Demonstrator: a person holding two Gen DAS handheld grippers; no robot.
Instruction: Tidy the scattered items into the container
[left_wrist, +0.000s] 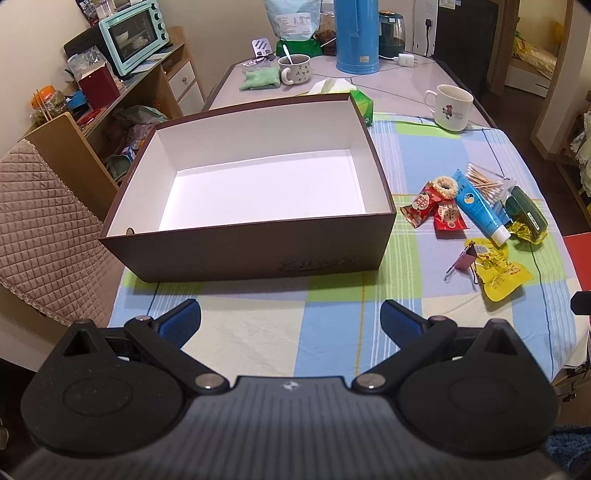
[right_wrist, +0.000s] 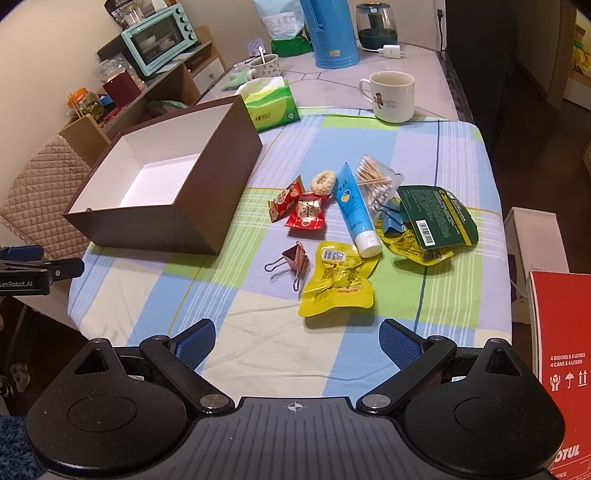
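Brown box (left_wrist: 255, 254), white inside, nothing in it, on checked cloth (right_wrist: 258, 306). Beside it, a scatter: snack packets (right_wrist: 338, 284), blue tube (right_wrist: 354, 206), cotton swabs (right_wrist: 376, 177), binder clip (right_wrist: 291, 260). Left gripper (left_wrist: 290, 320) and right gripper (right_wrist: 297, 339): jaws spread wide, holding nothing.

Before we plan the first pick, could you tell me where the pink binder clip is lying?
In the right wrist view, the pink binder clip lies on the checked cloth between the brown box and the yellow snack packet.

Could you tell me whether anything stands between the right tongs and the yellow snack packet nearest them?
Nothing visible does: only bare tablecloth lies between the open right tongs and the yellow snack packet.
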